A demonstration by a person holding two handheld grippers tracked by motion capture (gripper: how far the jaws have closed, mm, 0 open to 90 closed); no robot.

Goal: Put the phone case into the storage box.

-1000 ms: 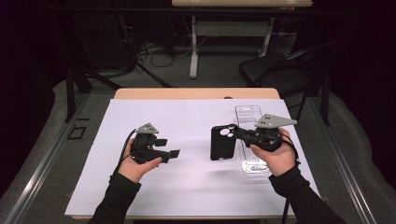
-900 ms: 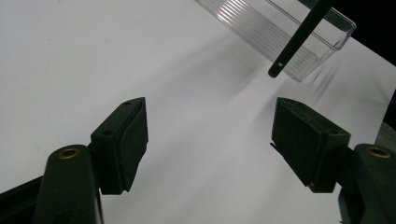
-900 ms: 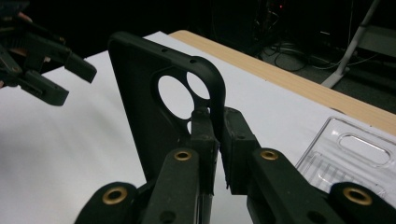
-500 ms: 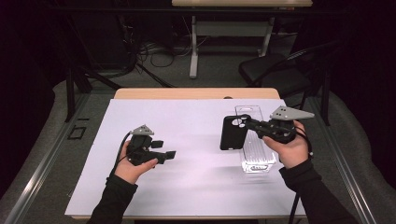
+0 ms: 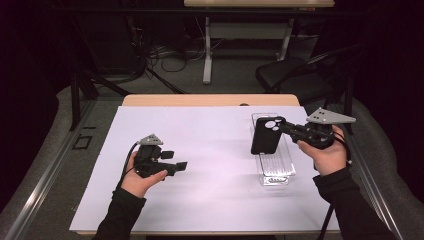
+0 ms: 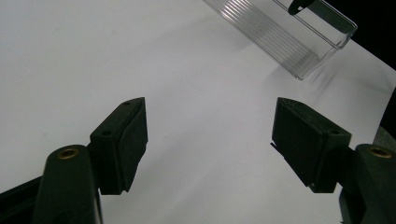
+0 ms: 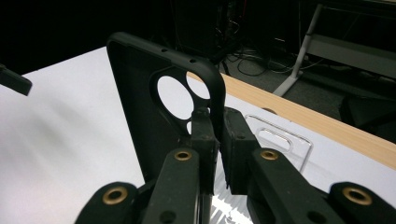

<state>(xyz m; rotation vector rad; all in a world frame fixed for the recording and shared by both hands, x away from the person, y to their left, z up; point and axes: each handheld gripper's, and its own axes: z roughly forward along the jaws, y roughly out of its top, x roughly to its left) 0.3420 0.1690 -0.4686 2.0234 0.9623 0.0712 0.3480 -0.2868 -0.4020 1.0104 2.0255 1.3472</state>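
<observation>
Above the clear plastic tray (image 5: 274, 165), which is lying on the white sheet (image 5: 210, 150) covering the worktop (image 5: 210, 100), the right hand-held gripper (image 5: 286, 128) is holding a black phone case (image 5: 266, 135). Its jaws are clenching one side wall of the case near the camera cut-outs, as the right gripper view is showing (image 7: 215, 135), with the case (image 7: 140, 102) standing upright on its long edge and its open inside facing that camera. The case is hanging over the far half of the tray, clear of the tray's floor, and whether it is touching the tray's wall cannot be told. The person's right hand (image 5: 327, 152) is gripping the tool just beside the tray's right side.

Well to the left of the tray, the left hand-held gripper (image 5: 175, 160) is resting in the person's left hand (image 5: 142, 175) low over the sheet. Its jaws are standing released and wide apart, with nothing between them, and in the left gripper view (image 6: 210, 135) they are pointing toward the tray (image 6: 299, 42), which is lying well apart from them.
</observation>
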